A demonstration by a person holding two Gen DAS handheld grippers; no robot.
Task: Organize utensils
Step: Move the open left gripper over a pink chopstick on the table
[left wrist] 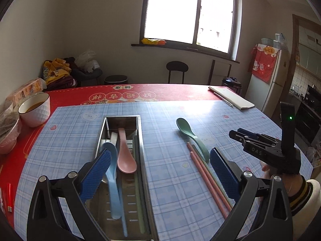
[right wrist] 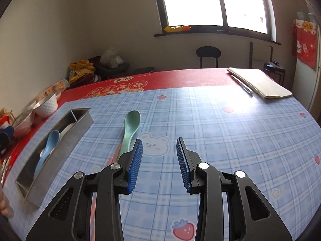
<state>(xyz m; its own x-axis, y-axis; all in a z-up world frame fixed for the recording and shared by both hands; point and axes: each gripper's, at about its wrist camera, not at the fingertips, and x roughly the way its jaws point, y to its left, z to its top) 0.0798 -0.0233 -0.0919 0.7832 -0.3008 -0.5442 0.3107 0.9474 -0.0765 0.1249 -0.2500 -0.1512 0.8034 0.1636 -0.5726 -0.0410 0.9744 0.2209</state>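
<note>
A steel utensil box [left wrist: 141, 140] lies lengthwise under my left gripper [left wrist: 160, 156], which stands wide open and holds nothing. In the box are a blue spoon [left wrist: 113, 180], a pink spoon [left wrist: 125, 156] and a green chopstick [left wrist: 138, 190]. To its right on the mat lie a green spoon [left wrist: 186, 130] and a pink and green chopstick pair [left wrist: 208, 182]. My right gripper [right wrist: 159, 142] hovers over the mat partly open with nothing between its pads. The green spoon [right wrist: 130, 128] is just left of it, and the box [right wrist: 60, 146] is farther left.
A white bowl [left wrist: 34, 108] of brown liquid and a pink bowl [left wrist: 8, 138] stand at the table's left edge. A folded cloth [left wrist: 230, 97] with a pen beside it lies at the far right. The right gripper's black body [left wrist: 260, 148] is close to the chopsticks.
</note>
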